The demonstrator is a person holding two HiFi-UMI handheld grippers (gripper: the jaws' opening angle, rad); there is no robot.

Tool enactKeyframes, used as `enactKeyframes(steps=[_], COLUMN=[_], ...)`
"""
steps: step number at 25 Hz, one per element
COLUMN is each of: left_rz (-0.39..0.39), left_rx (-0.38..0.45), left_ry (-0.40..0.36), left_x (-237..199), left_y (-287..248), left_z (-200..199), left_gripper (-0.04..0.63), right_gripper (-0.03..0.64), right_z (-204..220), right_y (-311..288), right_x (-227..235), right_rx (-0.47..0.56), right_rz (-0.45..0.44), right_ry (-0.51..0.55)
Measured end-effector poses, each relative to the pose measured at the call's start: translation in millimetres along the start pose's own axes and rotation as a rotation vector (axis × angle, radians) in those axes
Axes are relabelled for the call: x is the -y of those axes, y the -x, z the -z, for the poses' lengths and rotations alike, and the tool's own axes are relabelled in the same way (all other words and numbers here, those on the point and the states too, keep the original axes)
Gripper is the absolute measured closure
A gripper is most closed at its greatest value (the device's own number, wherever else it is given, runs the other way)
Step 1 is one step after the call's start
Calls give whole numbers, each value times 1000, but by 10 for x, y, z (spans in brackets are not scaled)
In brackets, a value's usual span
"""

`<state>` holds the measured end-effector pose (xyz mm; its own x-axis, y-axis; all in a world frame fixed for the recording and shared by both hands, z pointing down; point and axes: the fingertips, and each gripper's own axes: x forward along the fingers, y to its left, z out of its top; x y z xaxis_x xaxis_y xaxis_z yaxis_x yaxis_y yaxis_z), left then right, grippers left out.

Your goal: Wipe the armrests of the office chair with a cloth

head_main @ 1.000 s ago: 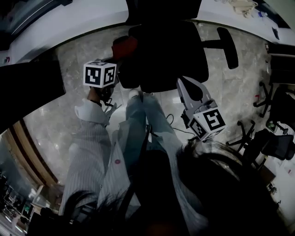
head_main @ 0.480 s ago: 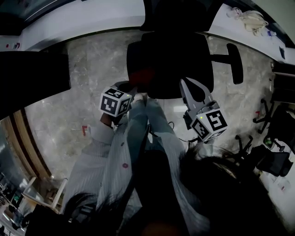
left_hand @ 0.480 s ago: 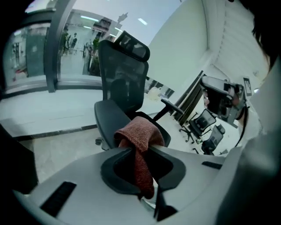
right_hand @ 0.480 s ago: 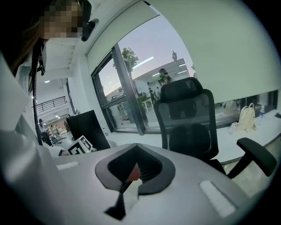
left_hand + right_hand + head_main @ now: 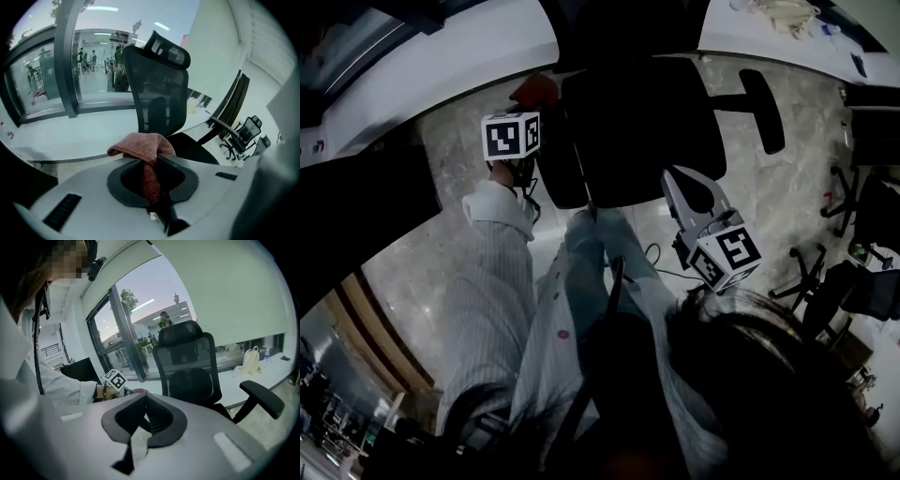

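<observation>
The black office chair stands before me, its right armrest sticking out to the right. My left gripper is at the chair's left side, by the dark left armrest, and is shut on a red cloth. In the left gripper view the red cloth is pinched between the jaws and drapes over their tips, with the mesh chair back behind it. My right gripper hovers at the seat's front right, shut and empty. The right gripper view shows the chair and its right armrest.
A curved white desk runs behind the chair. Other office chairs stand at the right. A cream bag lies on the desk at the far right. My trouser legs are just before the seat, on a marble floor.
The left gripper with the cloth swung in toward the seat's front edge, then back out to the chair's left side. The right gripper has hardly moved.
</observation>
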<state>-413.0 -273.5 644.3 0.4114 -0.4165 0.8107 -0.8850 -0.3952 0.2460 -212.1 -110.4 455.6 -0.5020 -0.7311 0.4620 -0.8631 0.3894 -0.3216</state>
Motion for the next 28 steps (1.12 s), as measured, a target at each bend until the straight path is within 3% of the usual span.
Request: enactKeyframes(steps=[6, 13, 19, 23, 28], left_rz=[149, 349, 422, 380, 258], left_rx=[-55, -166, -219, -171, -110], left_ry=[72, 35, 51, 69, 62], left_x=[318, 1076, 1353, 1206, 846], left_y=[176, 745, 1164, 1163, 834], left_z=[290, 1160, 1674, 1648, 1182], left_gripper=[552, 552, 552, 552, 552], right_gripper=[615, 615, 615, 615, 615], right_z=[-23, -69, -19, 33, 89], right_y=[43, -11, -23, -8, 100], right_x=[58, -199, -467, -485, -326], right_rx=[20, 29, 28, 20, 18], right_rz=[-1, -84, -132, -133, -100], right_ry=[-23, 14, 25, 22, 3])
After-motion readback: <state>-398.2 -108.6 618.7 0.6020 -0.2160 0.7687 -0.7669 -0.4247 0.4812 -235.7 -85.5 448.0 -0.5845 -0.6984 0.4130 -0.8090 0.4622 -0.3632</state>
